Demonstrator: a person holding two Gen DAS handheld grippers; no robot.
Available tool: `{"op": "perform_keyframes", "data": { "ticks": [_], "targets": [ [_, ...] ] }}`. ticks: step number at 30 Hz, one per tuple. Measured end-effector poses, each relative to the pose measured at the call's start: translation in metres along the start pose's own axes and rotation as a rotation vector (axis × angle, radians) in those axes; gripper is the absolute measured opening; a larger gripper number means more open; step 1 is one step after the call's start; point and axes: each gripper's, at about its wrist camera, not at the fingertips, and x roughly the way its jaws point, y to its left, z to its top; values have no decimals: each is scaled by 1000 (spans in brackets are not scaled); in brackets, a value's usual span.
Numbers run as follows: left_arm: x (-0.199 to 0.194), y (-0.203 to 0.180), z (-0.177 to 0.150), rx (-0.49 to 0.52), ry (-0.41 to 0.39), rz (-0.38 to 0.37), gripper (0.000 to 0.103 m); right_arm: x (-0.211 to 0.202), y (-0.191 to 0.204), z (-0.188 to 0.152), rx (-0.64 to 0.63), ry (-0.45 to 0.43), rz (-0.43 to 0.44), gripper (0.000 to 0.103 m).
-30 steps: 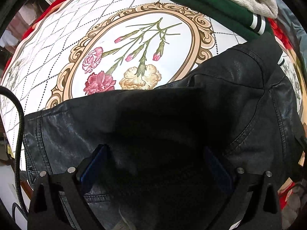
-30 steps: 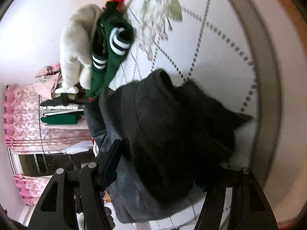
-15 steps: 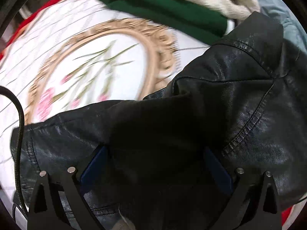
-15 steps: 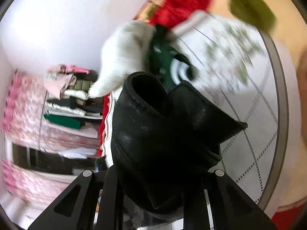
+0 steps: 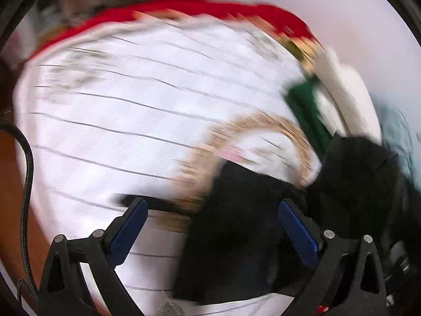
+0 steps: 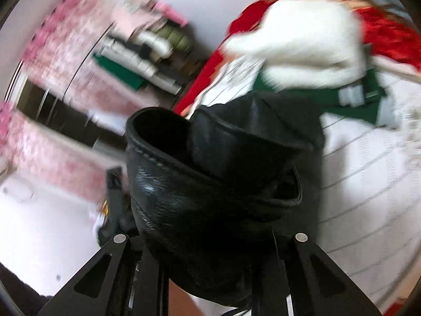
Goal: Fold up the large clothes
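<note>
The right gripper (image 6: 210, 242) is closed on the rolled black leather jacket (image 6: 210, 179), probably to carry it toward the folded white and green clothes (image 6: 310, 52). The left gripper (image 5: 210, 231) is wide open, holding nothing, over the white patterned tablecloth (image 5: 131, 121).

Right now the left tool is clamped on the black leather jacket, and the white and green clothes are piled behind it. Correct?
Not quite. The right tool is the one clamped on the black leather jacket, as the right wrist view shows. The left tool is open, with nothing pinched. The white garment and green garment do sit behind the jacket.
</note>
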Motion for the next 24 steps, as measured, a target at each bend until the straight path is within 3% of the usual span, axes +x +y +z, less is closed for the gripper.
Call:
{"op": "perform_keyframes", "data": {
  "ticks": [5, 9, 11, 13, 14, 15, 17, 21, 24],
  "targets": [
    [-34, 64, -5, -47, -75, 119, 102, 94, 42, -51, -49, 203, 51, 20],
    [-22, 95, -5, -80, -61, 154, 102, 173, 40, -105, -38, 421, 18, 21],
    [-23, 98, -11, -76, -52, 160, 102, 189, 38, -119, -22, 481, -14, 23],
    [-28, 95, -14, -60, -54, 160, 102, 183, 42, -121, -31, 478, -18, 26],
    [-30, 95, -12, -55, -53, 154, 102, 173, 47, -118, -39, 471, -16, 36],
    [-32, 90, -10, -52, -50, 145, 102, 163, 50, -115, -49, 470, -24, 61],
    [-41, 84, -10, -50, -46, 120, 102, 141, 55, -110, -74, 462, -33, 94],
    [-50, 65, -7, -17, -64, 91, 102, 85, 55, -105, -116, 439, -83, 95],
    [-42, 48, -11, 30, -56, 93, 103, 45, 34, -92, -53, 379, -161, 95]
  ]
}}
